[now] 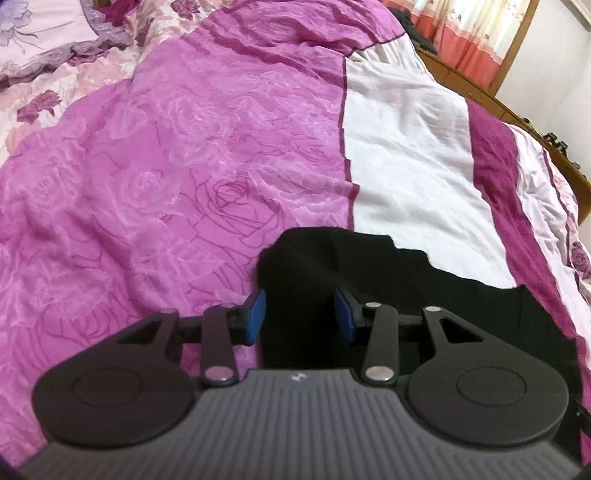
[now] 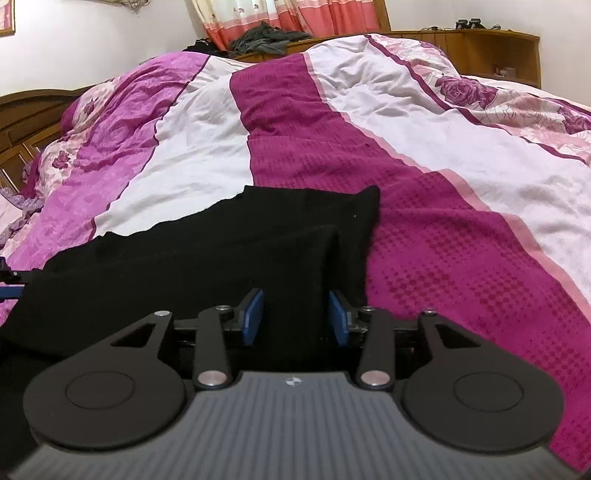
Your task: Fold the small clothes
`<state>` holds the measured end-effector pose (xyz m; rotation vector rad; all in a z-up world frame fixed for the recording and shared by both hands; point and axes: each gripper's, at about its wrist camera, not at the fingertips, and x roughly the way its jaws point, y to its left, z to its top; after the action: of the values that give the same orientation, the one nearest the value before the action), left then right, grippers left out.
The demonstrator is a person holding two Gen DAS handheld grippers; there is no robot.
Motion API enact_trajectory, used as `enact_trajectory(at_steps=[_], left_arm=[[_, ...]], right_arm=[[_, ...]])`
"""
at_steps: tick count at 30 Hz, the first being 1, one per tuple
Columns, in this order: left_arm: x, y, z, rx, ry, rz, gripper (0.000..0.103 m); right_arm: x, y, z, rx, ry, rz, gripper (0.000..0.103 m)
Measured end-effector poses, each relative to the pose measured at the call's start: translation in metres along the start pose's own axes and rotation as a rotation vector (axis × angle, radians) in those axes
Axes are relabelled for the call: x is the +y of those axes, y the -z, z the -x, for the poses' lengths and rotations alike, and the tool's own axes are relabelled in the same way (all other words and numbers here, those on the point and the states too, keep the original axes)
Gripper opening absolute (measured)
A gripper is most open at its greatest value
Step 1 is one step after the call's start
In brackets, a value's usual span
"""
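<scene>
**Bed surface, one black garment, two tongs**

Surface: one rumpled quilt [image 2: 424, 155], magenta, white and rose-printed, on a wooden bed frame [image 2: 498, 51]. Room: white wall, one pink-and-cream curtain [image 2: 288, 18] beyond the tongs.

Items: one black knitted garment [image 2: 221, 251], lying flat on the quilt, reaching between both tongs.

Left tongs [image 1: 300, 319]: blue pads apart, garment between.

Right tongs [image 2: 296, 317]: pads apart, straddling a raised garment fold.

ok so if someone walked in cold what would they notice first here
The black garment stands out most, lying dark across the near part of the purple, white and magenta striped bedspread. Each gripper sits low over one end of it, the left gripper and the right gripper, blue pads spread apart with black cloth between them. Farther back, grey clothes lie heaped on the wooden headboard.
</scene>
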<state>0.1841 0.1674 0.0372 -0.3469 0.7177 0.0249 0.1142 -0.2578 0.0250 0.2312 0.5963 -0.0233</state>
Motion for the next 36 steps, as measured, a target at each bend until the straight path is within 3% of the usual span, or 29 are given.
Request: enact_trajectory(at_steps=[2,3,4,7,9,11,12,15,18,19,21,26,27,31,35,36], left_arm=[[0.0,0.002,-0.005,-0.009,-0.034,-0.017,0.047],[0.0,0.003,-0.009,-0.012,-0.051,-0.022,0.056],[0.0,0.005,-0.012,-0.016,-0.054,-0.02,0.058],[0.006,0.009,-0.016,-0.031,-0.007,0.012,0.058],[0.012,0.01,-0.019,-0.035,0.065,0.069,0.056],[0.016,0.011,-0.023,-0.027,0.149,0.132,0.043],[0.017,0.012,-0.024,-0.031,0.173,0.148,0.018],[0.013,0.017,-0.009,-0.136,0.116,0.15,0.012],[-0.01,0.025,0.015,-0.281,-0.006,-0.032,0.01],[-0.016,0.028,0.016,-0.302,-0.045,-0.094,0.01],[-0.02,0.027,0.005,-0.269,-0.094,-0.145,0.01],[0.002,0.022,-0.021,-0.152,-0.084,-0.015,0.014],[0.006,0.022,-0.019,-0.148,-0.076,-0.003,0.015],[0.009,0.021,-0.002,-0.151,-0.104,-0.007,0.038],[0.005,0.021,0.023,-0.161,-0.065,-0.033,0.041],[0.002,0.021,0.03,-0.16,-0.049,-0.036,0.048]], right_arm=[[0.001,0.002,-0.001,0.001,0.002,0.01,0.048],[0.002,0.003,-0.002,0.001,0.003,0.015,0.049],[0.002,0.003,-0.003,0.0,0.004,0.018,0.049],[0.002,0.005,-0.003,-0.005,0.005,0.021,0.05],[0.002,0.005,-0.004,-0.008,0.003,0.02,0.05],[0.001,0.005,-0.004,-0.012,0.0,0.017,0.05],[0.001,0.005,-0.004,-0.013,-0.001,0.016,0.05],[0.0,0.005,-0.003,-0.015,-0.006,0.01,0.051],[-0.001,0.004,-0.002,-0.016,-0.01,0.012,0.051],[0.0,0.005,-0.001,-0.017,-0.008,0.012,0.051],[0.0,0.004,-0.001,-0.016,-0.006,0.016,0.052],[0.003,0.002,0.0,-0.004,-0.001,0.025,0.052],[0.003,0.001,0.001,0.0,-0.002,0.028,0.052],[0.003,-0.004,0.007,0.003,-0.007,0.025,0.053],[0.005,-0.008,0.021,-0.033,-0.022,0.019,0.053],[0.006,-0.009,0.024,-0.04,-0.026,0.026,0.053]])
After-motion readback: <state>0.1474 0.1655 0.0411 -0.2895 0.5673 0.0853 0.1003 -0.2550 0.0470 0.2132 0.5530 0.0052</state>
